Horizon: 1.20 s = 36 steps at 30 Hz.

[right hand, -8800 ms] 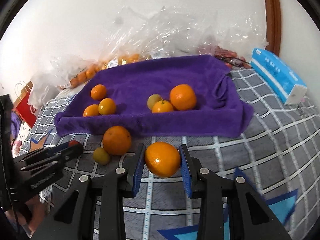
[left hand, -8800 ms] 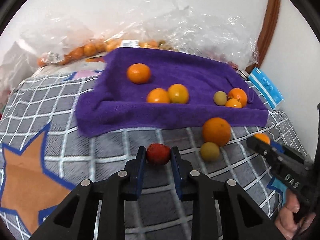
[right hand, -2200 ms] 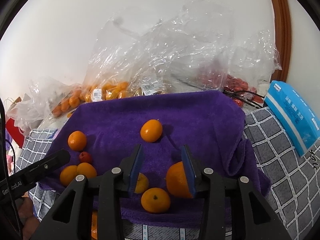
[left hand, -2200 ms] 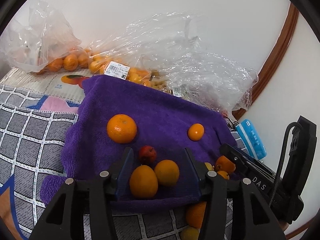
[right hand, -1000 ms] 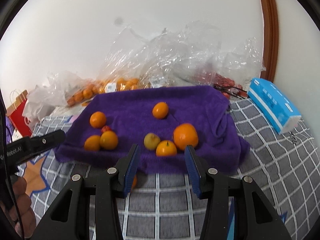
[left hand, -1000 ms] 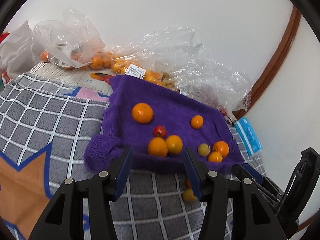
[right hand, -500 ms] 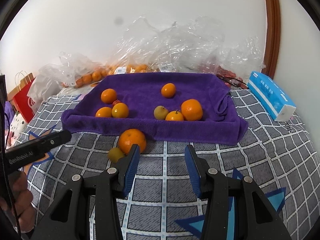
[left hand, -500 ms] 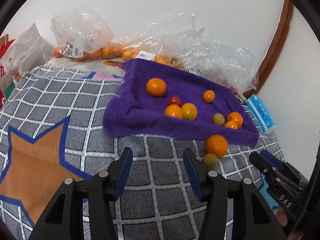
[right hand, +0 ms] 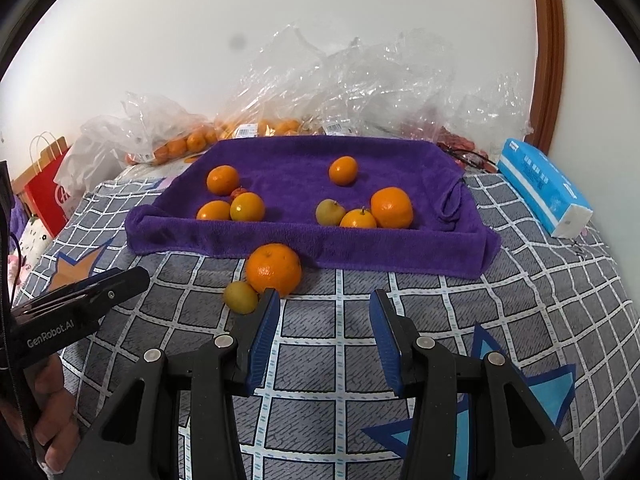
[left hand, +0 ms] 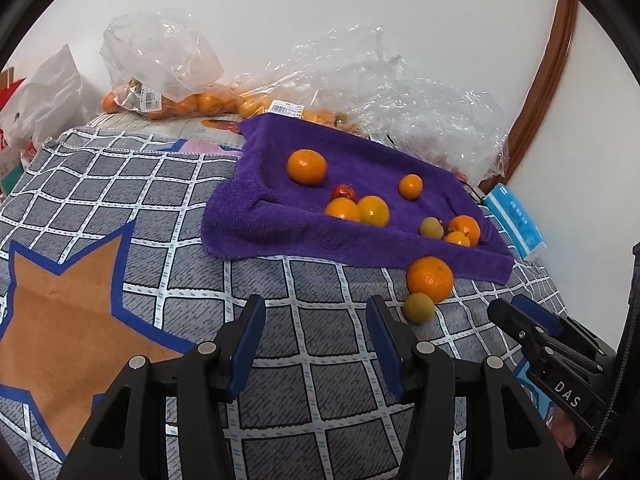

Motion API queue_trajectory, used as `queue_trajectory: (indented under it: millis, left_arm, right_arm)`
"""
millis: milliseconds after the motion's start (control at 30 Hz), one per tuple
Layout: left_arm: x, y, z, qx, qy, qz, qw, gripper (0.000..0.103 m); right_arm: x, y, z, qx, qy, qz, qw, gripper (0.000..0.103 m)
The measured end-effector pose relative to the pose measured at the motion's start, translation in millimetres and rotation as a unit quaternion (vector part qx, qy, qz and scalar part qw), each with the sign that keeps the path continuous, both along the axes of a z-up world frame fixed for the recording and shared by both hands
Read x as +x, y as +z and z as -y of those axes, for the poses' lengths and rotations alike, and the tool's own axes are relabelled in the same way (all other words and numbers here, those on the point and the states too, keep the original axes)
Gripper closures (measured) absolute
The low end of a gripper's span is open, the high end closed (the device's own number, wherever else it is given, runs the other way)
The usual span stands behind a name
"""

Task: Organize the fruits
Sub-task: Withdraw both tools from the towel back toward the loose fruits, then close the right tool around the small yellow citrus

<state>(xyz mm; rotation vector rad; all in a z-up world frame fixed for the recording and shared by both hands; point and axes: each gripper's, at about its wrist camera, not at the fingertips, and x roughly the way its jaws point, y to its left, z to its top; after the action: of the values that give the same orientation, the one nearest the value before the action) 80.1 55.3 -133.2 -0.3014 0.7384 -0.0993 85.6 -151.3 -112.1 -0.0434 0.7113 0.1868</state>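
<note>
The grey checked bedcover [right hand: 500,320], printed with blue-edged orange stars, fills the foreground of both views. At its far side lies the purple towel [right hand: 400,252], backed by clear plastic bags [right hand: 360,88] of fruit against the white wall. A blue tissue pack [right hand: 540,184] lies just beside the towel's right end.

The left gripper [left hand: 316,332] and the right gripper [right hand: 322,330] both point down at bare bedcover; each has its jaws apart with nothing between them.

Fruit on the towel: 2 large oranges, 1 at the left rear [right hand: 223,179] and 1 at the right front [right hand: 391,207]; 4 smaller oranges; 1 yellow-green fruit [right hand: 330,212]; 1 small red fruit [left hand: 344,192], partly hidden.

Fruit off the towel: 1 large orange [right hand: 273,269] touching the towel's front edge, and 1 yellow-green fruit [right hand: 240,297] touching that orange.
</note>
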Motion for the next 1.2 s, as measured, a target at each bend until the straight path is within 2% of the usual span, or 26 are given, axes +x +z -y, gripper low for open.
queue_trajectory:
  millis: [567,700,1033,1200]
  left_arm:
    - [-3.1,1.2,-6.0,-0.01,0.01,0.007,0.9999,0.053]
    - [-6.2,4.2,-12.4,-0.017,0.027,0.018,0.9993,0.053]
    - [-4.6,2.9,-19.8,-0.031,0.046,0.009,0.9984,0.053]
    - [-7.3,4.2,-34.7,-0.046,0.087,0.015,0.995,0.053]
  right_arm:
    - [-1.3,-7.7,-3.5,0.004,-0.001,-0.009,1.0,0.057]
    - [-0.5,-6.8,-2.8,0.01,-0.002,-0.011,1.0,0.057]
    - [3.4,-8.7,-13.0,0.016,0.011,-0.018,1.0,0.057]
    - [10.2,-11.5,-28.4,0.038,0.037,-0.034,0.998,0.057]
